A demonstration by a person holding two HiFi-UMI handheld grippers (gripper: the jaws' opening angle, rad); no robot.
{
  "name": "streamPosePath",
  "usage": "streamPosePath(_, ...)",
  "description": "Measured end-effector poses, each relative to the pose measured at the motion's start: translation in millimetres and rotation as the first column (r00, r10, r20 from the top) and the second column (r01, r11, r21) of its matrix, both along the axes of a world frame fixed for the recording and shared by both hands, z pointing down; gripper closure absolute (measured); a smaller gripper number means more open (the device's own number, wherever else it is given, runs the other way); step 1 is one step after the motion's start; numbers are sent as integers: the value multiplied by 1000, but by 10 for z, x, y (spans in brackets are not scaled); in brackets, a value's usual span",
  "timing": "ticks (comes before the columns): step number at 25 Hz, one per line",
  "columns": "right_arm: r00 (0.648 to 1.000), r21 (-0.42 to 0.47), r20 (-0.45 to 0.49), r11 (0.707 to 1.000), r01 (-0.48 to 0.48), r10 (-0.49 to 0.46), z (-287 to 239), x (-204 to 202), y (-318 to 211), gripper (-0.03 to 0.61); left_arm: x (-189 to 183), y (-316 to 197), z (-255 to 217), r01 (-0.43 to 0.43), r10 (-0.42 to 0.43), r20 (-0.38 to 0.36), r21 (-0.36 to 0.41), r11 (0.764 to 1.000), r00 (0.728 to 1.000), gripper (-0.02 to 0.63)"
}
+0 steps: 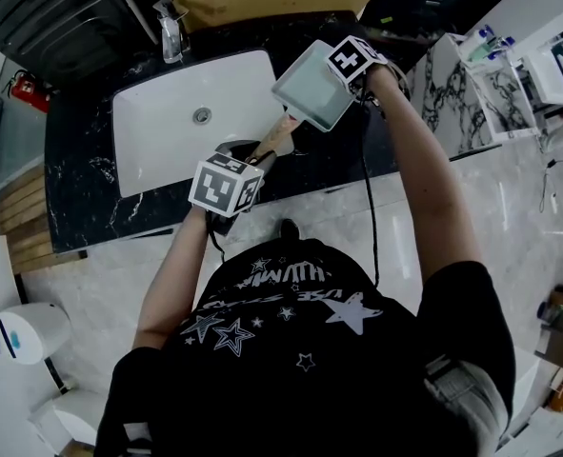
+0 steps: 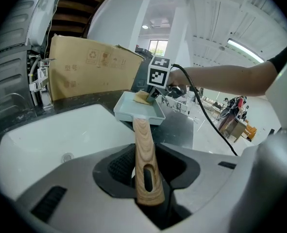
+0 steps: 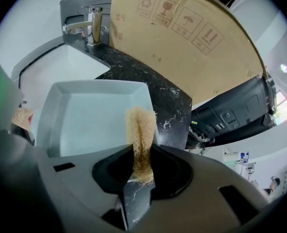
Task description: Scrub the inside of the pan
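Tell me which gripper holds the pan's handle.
The left gripper: its jaws clamp the wooden handle. The right gripper pinches a tan sponge instead.

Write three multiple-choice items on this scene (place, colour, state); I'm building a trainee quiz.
1. Where is the pale grey-blue square pan? A) on a stove B) held above the black marble counter C) on the floor
2. Its handle is: A) light wood B) black plastic C) red metal
3. The right gripper is: A) open, empty B) shut on the handle C) shut on a tan scrub sponge
B: the left gripper holds it over the counter. A: wood grain shows. C: its jaws pinch the sponge.
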State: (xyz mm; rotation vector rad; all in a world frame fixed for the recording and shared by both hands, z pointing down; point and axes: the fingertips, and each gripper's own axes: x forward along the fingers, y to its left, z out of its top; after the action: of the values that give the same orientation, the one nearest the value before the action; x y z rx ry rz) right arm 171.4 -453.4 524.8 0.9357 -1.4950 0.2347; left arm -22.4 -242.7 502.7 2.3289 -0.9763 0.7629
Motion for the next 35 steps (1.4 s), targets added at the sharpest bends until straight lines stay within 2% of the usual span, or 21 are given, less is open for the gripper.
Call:
streamPosePath(5, 999, -17, -32, 1000, 23, -23, 69, -19, 17, 495, 2, -10, -12, 5, -5, -2, 6, 1000, 1000, 477)
streamPosePath(11, 1000, -39, -6, 999, 0, 0, 102, -54, 76, 497, -7, -11, -14, 13, -13, 0, 13, 1000, 1000, 477)
streamPosePath(17, 997, -105, 80, 994, -4, 12, 165, -196, 233, 497, -6, -13, -15, 16, -16, 2, 20, 1000, 1000, 477)
streamPosePath(21, 994, -164, 112, 986, 27, -8, 170, -330, 415, 497, -4, -9, -13, 17, -17, 5, 24, 1000, 1000, 477)
streamPosePath(35, 980, -223, 200, 974, 49, -3, 180, -667, 880, 495, -5, -6, -13, 18, -18, 6, 31, 999, 1000, 477)
